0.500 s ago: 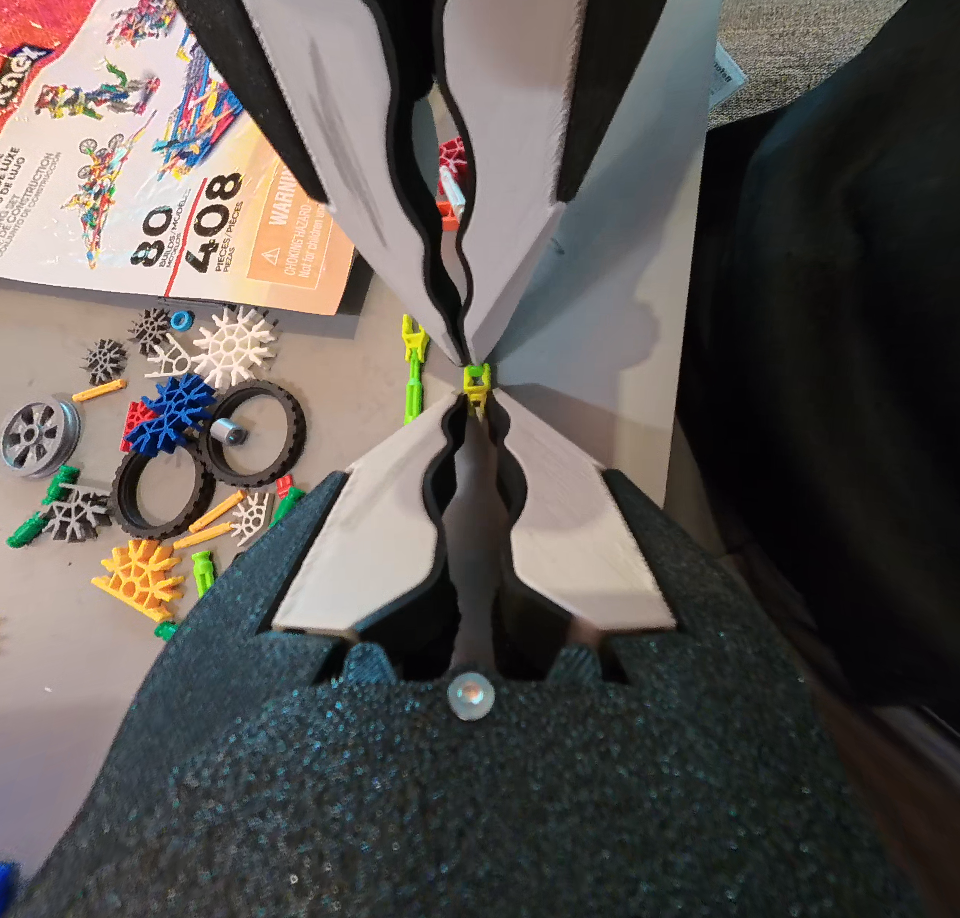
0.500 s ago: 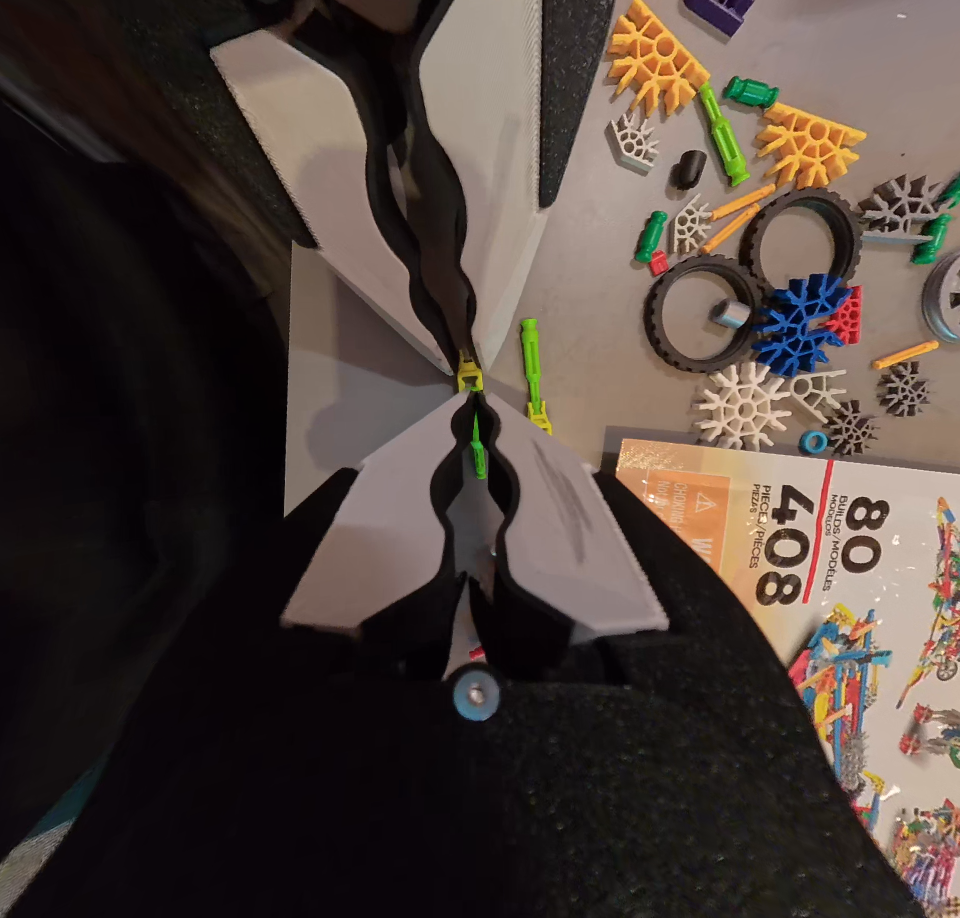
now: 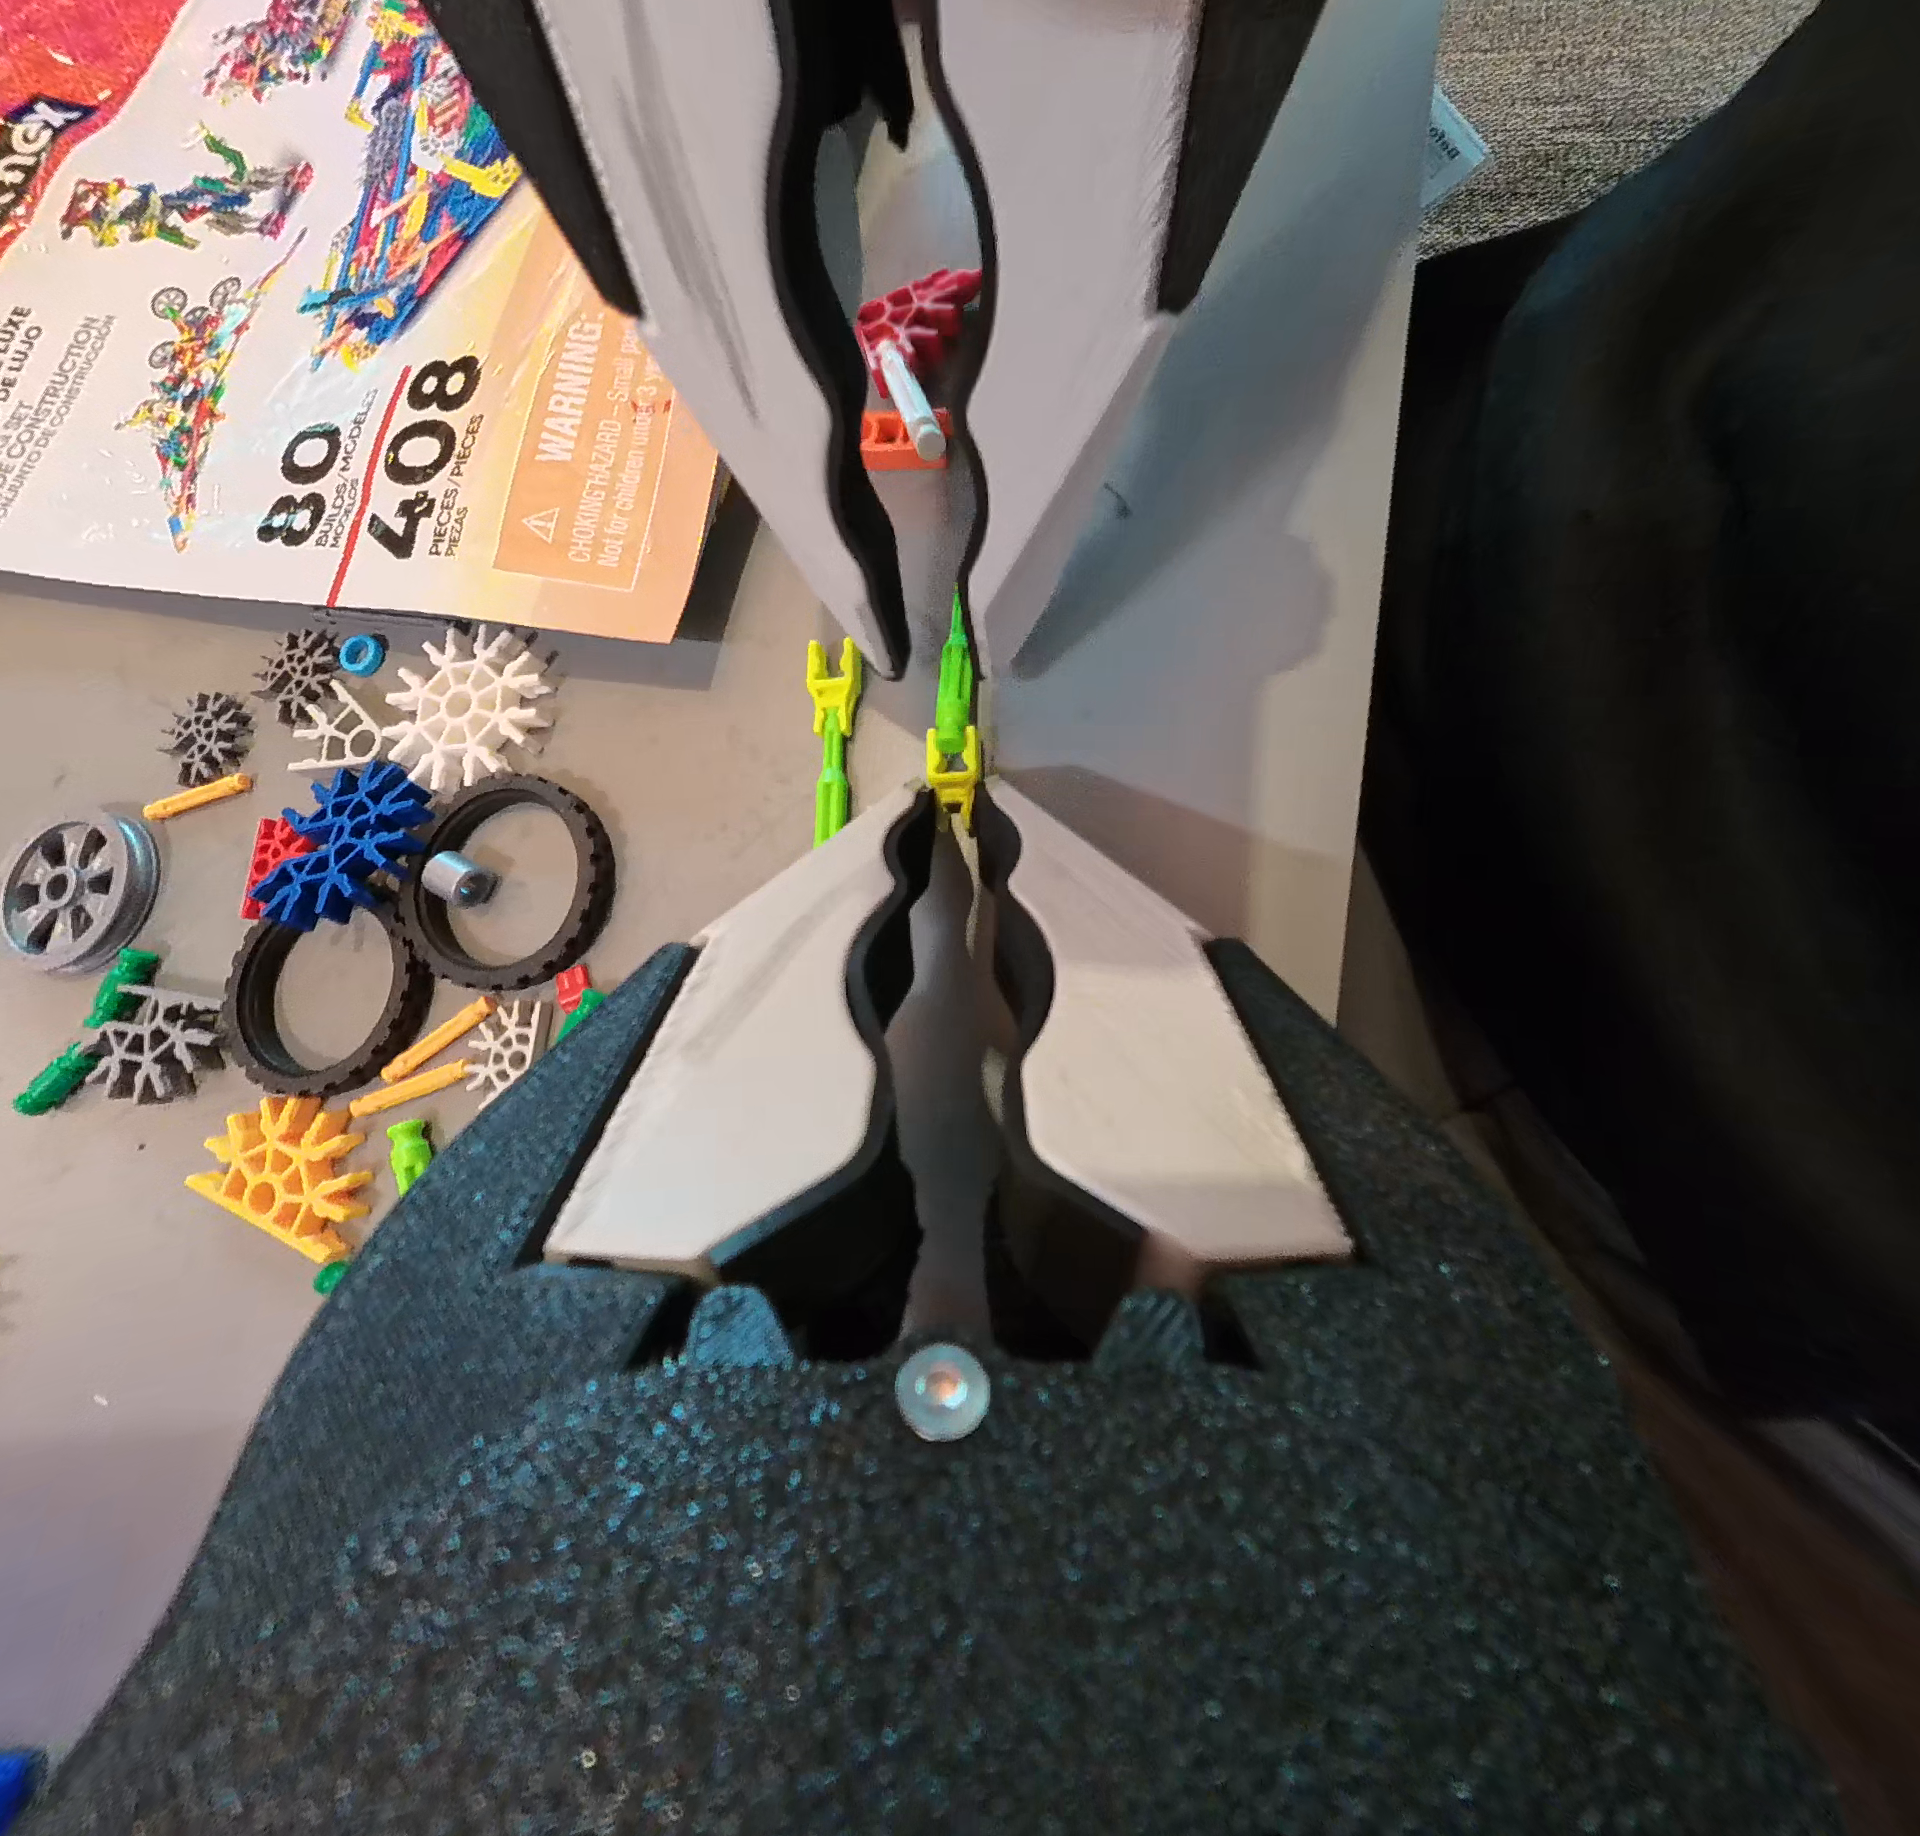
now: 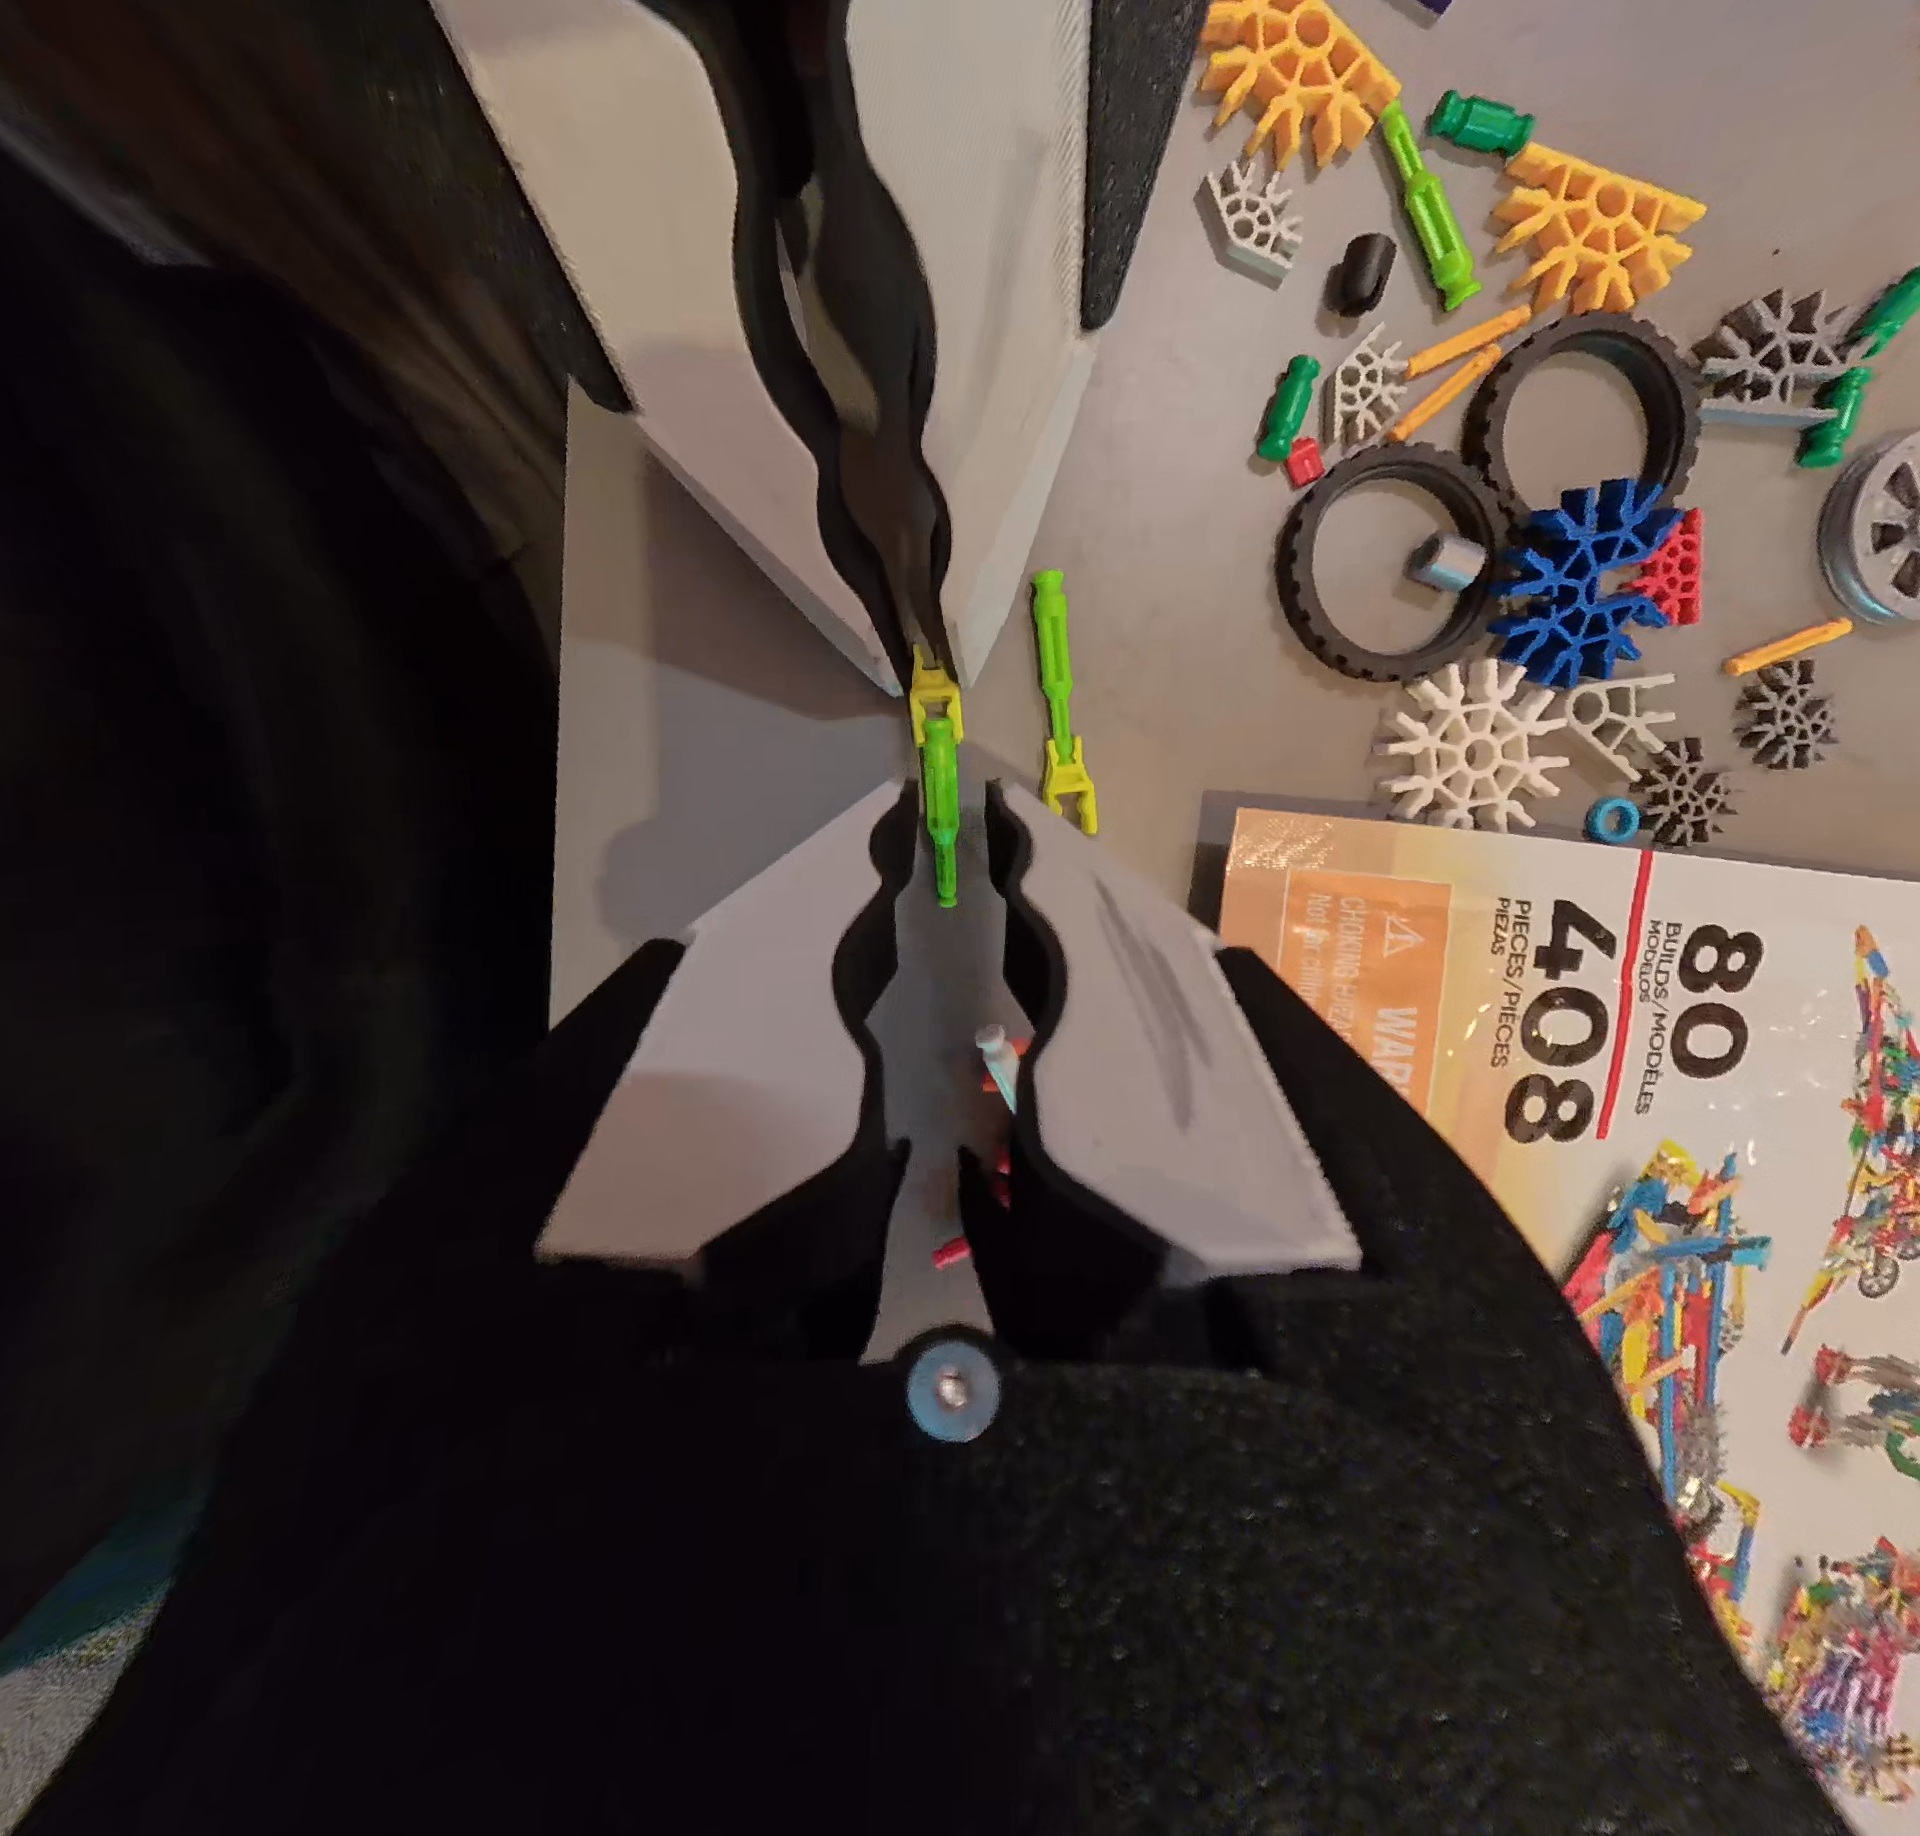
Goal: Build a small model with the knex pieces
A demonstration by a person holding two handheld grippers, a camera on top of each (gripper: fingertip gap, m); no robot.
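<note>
Right gripper [image 4: 945,789] has let go since half a second back. Its jaws were pinched tip to tip against the other pair and now stand narrowly apart, the green rod [image 3: 956,680] loose in the gap and close to one finger. Rod stays plugged into the yellow clip [image 3: 953,770], in line with it, pointing to 12 o'clock in the left wrist view. Left gripper [image 3: 954,812] is still clamped on the clip's far end and carries the joined pair just above the surface [image 3: 644,747].

A second rod-and-clip pair [image 3: 834,737] lies flat at 9 o'clock, just beside. Farther at 9 o'clock sit two black tyres [image 3: 509,887], a blue connector [image 3: 338,841] and a white connector [image 3: 468,706]. The printed box [image 3: 312,332] is at 10 o'clock. A red connector [image 3: 914,316] shows at 12 o'clock through the right jaws.
</note>
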